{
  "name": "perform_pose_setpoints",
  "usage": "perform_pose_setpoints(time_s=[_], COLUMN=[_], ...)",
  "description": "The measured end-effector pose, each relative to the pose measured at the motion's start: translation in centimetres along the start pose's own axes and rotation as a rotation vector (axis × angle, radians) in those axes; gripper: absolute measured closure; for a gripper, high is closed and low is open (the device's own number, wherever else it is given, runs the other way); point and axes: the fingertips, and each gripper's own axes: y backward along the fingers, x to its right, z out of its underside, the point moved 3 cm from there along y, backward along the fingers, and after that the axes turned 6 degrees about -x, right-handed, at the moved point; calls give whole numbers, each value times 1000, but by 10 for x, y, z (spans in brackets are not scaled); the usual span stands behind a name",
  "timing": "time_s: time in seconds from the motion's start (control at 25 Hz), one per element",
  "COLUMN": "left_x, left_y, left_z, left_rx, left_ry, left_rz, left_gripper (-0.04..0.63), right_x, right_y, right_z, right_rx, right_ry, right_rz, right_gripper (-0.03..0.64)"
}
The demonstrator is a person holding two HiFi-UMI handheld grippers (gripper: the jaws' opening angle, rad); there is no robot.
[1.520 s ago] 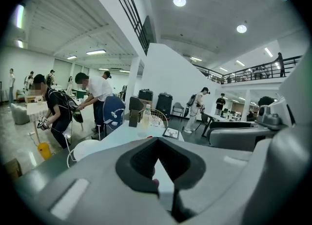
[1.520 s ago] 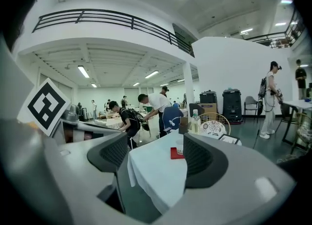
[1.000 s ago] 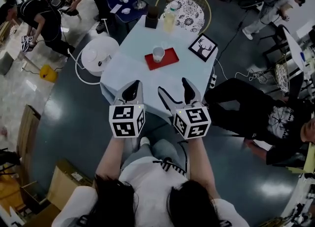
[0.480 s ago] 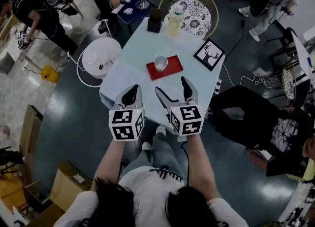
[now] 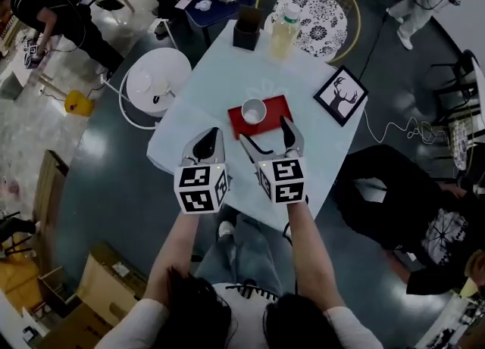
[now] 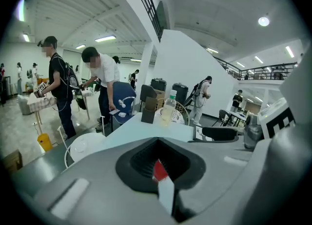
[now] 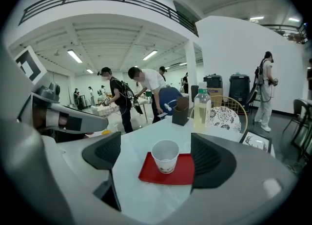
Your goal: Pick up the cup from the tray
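Note:
A white paper cup (image 5: pixel 253 111) stands upright on a red tray (image 5: pixel 274 110) in the middle of the pale blue table (image 5: pixel 216 86). My right gripper (image 5: pixel 267 134) is open just short of the tray's near edge, its jaws spread wider than the cup. In the right gripper view the cup (image 7: pixel 165 155) stands on the tray (image 7: pixel 184 171), centred ahead between the two dark pads (image 7: pixel 103 151), untouched. My left gripper (image 5: pixel 206 145) hovers over the table's near left part, shut and holding nothing. In the left gripper view its jaws (image 6: pixel 158 163) meet, with only a sliver of red showing through.
At the table's far end stand a plastic bottle (image 5: pixel 284 31) and a brown box (image 5: pixel 247 29). A framed deer picture (image 5: pixel 340 95) lies right of the tray. A white round stool (image 5: pixel 158 76) stands left, a patterned chair (image 5: pixel 318 14) behind, and a seated person (image 5: pixel 409 204) right.
Both grippers have moved forward over the table toward the tray. The right gripper's open jaws now reach the tray's near edge. The cup has not moved.

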Motion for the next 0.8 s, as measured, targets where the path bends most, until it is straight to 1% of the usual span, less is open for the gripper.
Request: perform_pose_setpoints(time_s=[0.12,0.16,0.32,0.6,0.8], left_x=[-10,-13,-19,-27,-33], left_y=[-24,-30,-57,-86,-92], left_z=[8,13,28,28,34], left_rx=[-23,-31,-70,-80,-94], left_ry=[23,32,26,31,45], left_rz=[-18,-22,-46,-65,-76], left_gripper=[595,595,595,594,594], right_x=[2,2,10,21,23], right_y=[-28,-35,-61,-97,-114], right_z=[14,18,33,42,44], right_rx=[-50,-57,-69,-83,-102], right_ry=[53,55,13,4,29], right_rz=[-12,-16,-26,-35,-40], right_gripper=[163,163,163,163,178])
